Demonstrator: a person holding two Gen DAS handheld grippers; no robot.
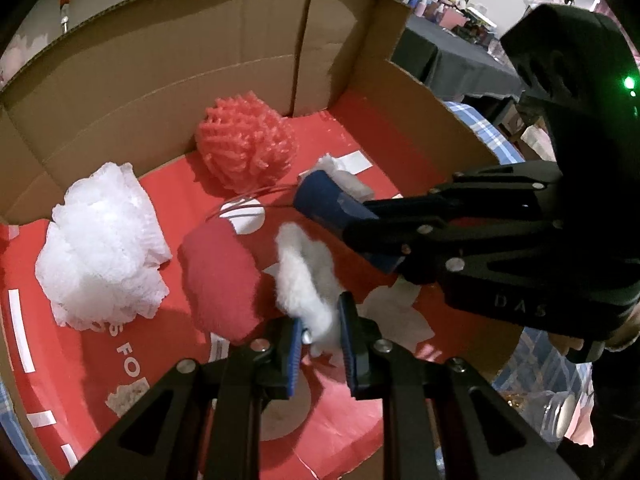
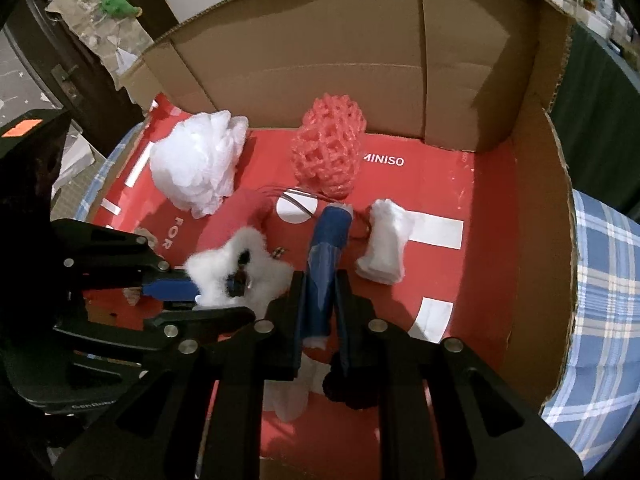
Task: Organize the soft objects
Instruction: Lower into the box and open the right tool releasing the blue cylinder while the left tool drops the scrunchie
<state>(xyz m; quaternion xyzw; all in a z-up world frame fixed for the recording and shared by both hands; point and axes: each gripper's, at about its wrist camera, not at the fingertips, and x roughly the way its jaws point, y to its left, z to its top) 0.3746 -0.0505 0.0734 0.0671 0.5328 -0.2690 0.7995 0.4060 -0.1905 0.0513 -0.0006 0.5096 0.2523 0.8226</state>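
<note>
Fluff first: a white fuzzy trim [image 1: 308, 280], joined to a red plush fabric body [image 1: 218, 276] that looks like a small stuffed hat or stocking, is pinched between the blue pads of the left gripper [image 1: 320, 344], whose jaws stand nearly closed on it. The right gripper [image 2: 318, 296] is likewise clamped, on a dark blue rolled cloth tube [image 2: 326, 256] with white stuffing showing at both ends. Both loads hang low over the floor of a large open brown cardboard box [image 2: 532, 280] lined with a red printed paper sheet [image 2: 480, 184]. In my judgement the step in hand is setting these two pieces down inside, and it will go best if each is lowered until it rests on the liner before the jaws part, and placed in bare red space rather than on a neighbour. In the right wrist view, the box already holds a white crinkled mesh puff [image 2: 196, 168] at ten o'clock, a coral-pink foam net ball [image 2: 330, 144] at twelve, and a small white cotton wad [image 2: 386, 244] at about three of the blue tube, just beside it. The clearest space lies toward four o'clock. A thin wire loop [image 1: 256, 200] on the liner could snag the fluff. Blue plaid cloth [image 2: 600, 280] lies under the box.
</note>
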